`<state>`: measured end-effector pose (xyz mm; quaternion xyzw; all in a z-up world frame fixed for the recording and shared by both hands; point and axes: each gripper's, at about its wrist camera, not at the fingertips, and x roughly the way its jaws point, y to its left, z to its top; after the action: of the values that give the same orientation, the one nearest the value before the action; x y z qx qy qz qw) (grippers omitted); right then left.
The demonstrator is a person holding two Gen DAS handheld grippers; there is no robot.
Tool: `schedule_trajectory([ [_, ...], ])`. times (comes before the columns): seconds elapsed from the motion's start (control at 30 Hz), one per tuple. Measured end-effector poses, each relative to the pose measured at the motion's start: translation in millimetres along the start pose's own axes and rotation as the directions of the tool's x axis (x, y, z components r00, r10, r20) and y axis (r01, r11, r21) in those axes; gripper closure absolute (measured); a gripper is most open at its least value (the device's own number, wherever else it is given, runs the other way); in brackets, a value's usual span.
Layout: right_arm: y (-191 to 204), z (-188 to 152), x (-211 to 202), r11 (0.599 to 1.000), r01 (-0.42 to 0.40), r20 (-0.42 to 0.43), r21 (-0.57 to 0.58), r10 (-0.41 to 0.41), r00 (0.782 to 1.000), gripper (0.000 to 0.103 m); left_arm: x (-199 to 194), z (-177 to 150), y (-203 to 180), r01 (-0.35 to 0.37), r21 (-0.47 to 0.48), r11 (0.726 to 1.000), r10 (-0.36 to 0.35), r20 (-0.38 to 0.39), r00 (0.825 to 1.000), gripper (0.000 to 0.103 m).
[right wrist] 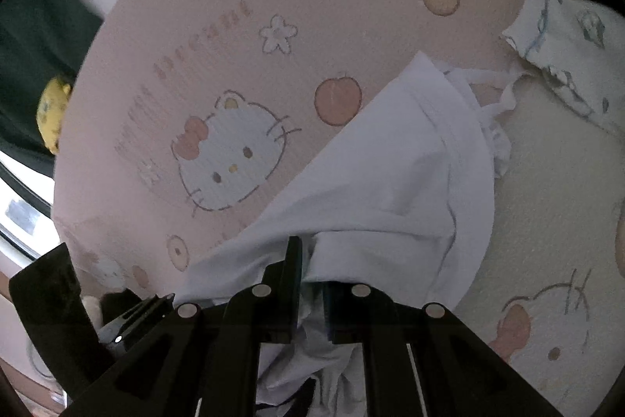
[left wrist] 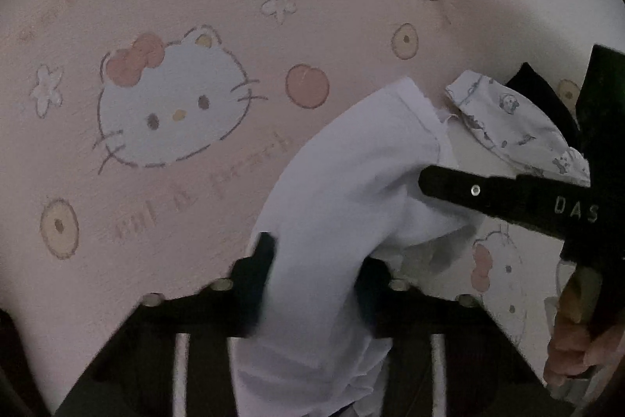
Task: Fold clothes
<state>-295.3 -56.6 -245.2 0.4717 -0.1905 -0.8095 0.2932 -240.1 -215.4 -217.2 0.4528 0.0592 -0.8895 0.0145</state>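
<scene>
Left claw is pinching the white garment between narrow jaws, cloth bunching up past its tips. Right claw is clamping the same white garment, jaws nearly together, fabric draping ahead and to its right. Hemmed edge is lying ahead of both claws on the pink cat-print bedsheet. Printed small garment is sitting just beyond the hem, right of the left claw. Open sheet is stretching ahead-left of both claws.
</scene>
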Motion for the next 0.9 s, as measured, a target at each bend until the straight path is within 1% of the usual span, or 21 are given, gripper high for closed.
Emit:
schedule_trajectory([
  [0.03,6.9,2.5,2.8,1.0,0.012,-0.008,-0.018,-0.012,1.0,0.095,0.3,-0.7,4.5,0.022,-0.023,1.0,-0.022,-0.013,1.0,0.077],
  [0.1,21.7,3.6,10.5,0.997,0.041,-0.042,-0.061,-0.044,0.998,0.095,-2.9,-3.2,16.9,0.086,-0.085,0.993,-0.09,-0.038,0.995,0.079],
  [0.13,31.1,2.5,14.9,0.994,0.054,-0.06,-0.09,-0.06,0.996,0.095,-5.8,-5.5,21.2,0.108,-0.11,0.988,-0.113,-0.037,0.993,0.08],
  [0.23,55.7,-5.1,34.4,0.99,0.048,-0.142,-0.13,-0.067,0.988,0.095,-13.1,-12.0,35.7,0.17,-0.181,0.969,-0.18,-0.039,0.983,0.081],
  [0.3,69.3,-13.5,45.5,0.989,0.047,-0.185,-0.137,-0.072,0.98,0.095,-17.7,-18.8,46.6,0.173,-0.213,0.962,-0.186,-0.042,0.982,0.081],
  [0.37,78.0,-19.8,51.0,0.992,0.022,-0.198,-0.127,-0.047,0.979,0.095,-23.8,-27.0,58.4,0.173,-0.24,0.955,-0.188,-0.041,0.981,0.082],
  [0.43,90.6,-23.0,56.0,0.994,-0.039,-0.229,-0.101,0.015,0.973,0.095,-31.7,-37.0,73.3,0.195,-0.277,0.941,-0.213,-0.035,0.977,0.082],
  [0.5,102.4,-27.4,62.8,0.993,-0.062,-0.255,-0.102,0.035,0.966,0.095,-36.4,-46.2,91.8,0.215,-0.333,0.918,-0.24,-0.034,0.97,0.082],
  [0.57,121.2,-33.8,74.1,0.987,-0.07,-0.299,-0.142,0.025,0.954,0.095,-40.7,-54.3,104.6,0.219,-0.366,0.905,-0.248,-0.035,0.968,0.082],
  [0.63,139.1,-41.5,86.9,0.982,-0.083,-0.343,-0.17,0.02,0.939,0.095,-47.2,-62.3,115.6,0.194,-0.38,0.904,-0.227,-0.043,0.973,0.082],
  [0.7,154.9,-51.2,99.3,0.977,-0.098,-0.383,-0.191,0.018,0.924,0.095,-52.7,-67.8,121.8,0.17,-0.374,0.912,-0.201,-0.046,0.979,0.082],
  [0.77,170.4,-61.0,109.9,0.968,-0.097,-0.4,-0.231,-0.003,0.917,0.095,-58.2,-73.9,127.4,0.136,-0.364,0.921,-0.165,-0.047,0.985,0.082],
  [0.83,180.5,-67.8,118.6,0.96,-0.092,-0.406,-0.265,-0.025,0.913,0.095,-62.6,-80.1,132.7,0.09,-0.347,0.934,-0.113,-0.048,0.992,0.082],
  [0.87,183.7,-70.1,122.6,0.956,-0.088,-0.409,-0.278,-0.035,0.912,0.093,-62.9,-82.0,133.4,0.059,-0.331,0.942,-0.08,-0.05,0.996,0.082],
  [0.9,187.1,-72.8,126.4,0.948,-0.08,-0.411,-0.308,-0.056,0.91,0.092,-63.3,-84.4,134.2,0.006,-0.305,0.952,-0.023,-0.055,0.998,0.082],
])
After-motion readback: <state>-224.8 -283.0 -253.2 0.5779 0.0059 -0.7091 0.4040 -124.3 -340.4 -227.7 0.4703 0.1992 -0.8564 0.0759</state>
